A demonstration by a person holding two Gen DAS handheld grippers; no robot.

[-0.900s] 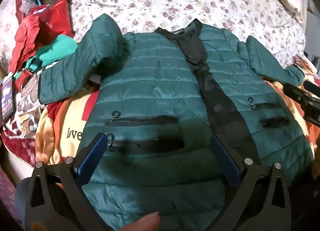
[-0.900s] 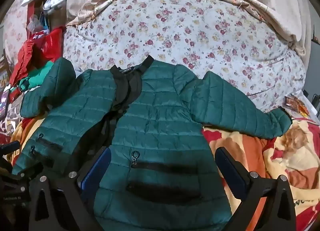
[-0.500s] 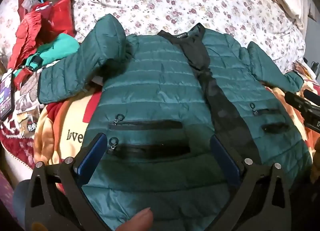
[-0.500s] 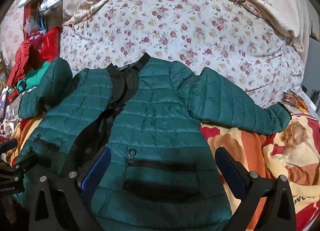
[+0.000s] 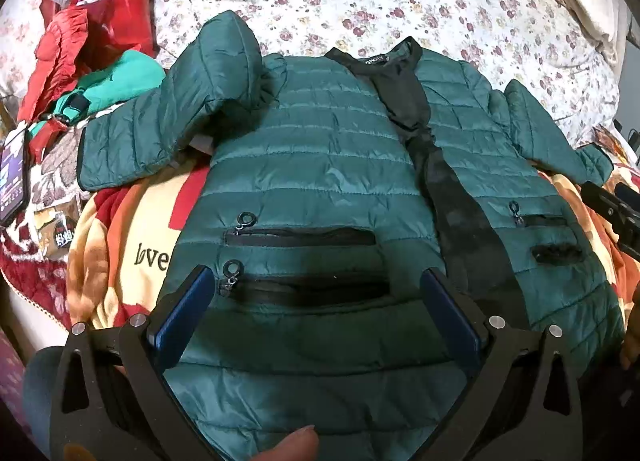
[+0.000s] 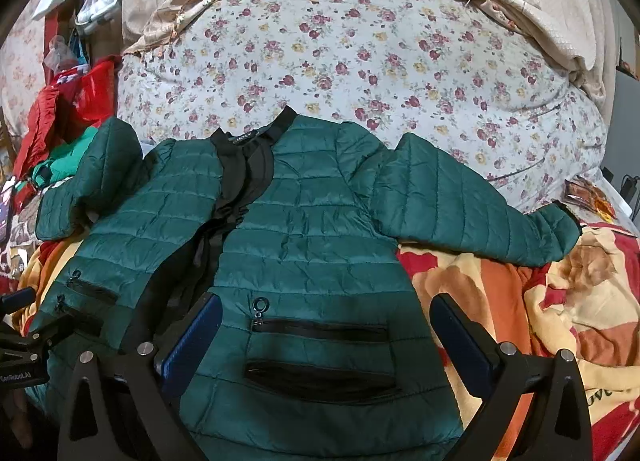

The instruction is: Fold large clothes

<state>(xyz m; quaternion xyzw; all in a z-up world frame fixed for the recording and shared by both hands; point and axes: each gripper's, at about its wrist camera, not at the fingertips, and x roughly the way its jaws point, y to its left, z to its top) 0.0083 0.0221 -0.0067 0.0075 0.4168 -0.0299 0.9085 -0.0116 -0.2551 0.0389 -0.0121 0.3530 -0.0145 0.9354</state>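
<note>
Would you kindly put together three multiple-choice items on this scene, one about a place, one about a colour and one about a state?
1. Where does the jacket lie?
A. on a bed
B. on a hanger
C. in a drawer

2. What colour is the jacket?
A. yellow
B. dark green
C. white

3. How do the jaws of the left gripper and right gripper stand?
A. both shut on a sleeve
B. one open, one shut
C. both open, holding nothing

Key:
1 A, it is spread flat over the flowered quilt and the orange blanket.
2 B, its quilted shell is dark green with black trim.
3 C, the jacket shows between the spread fingers in each view.
</note>
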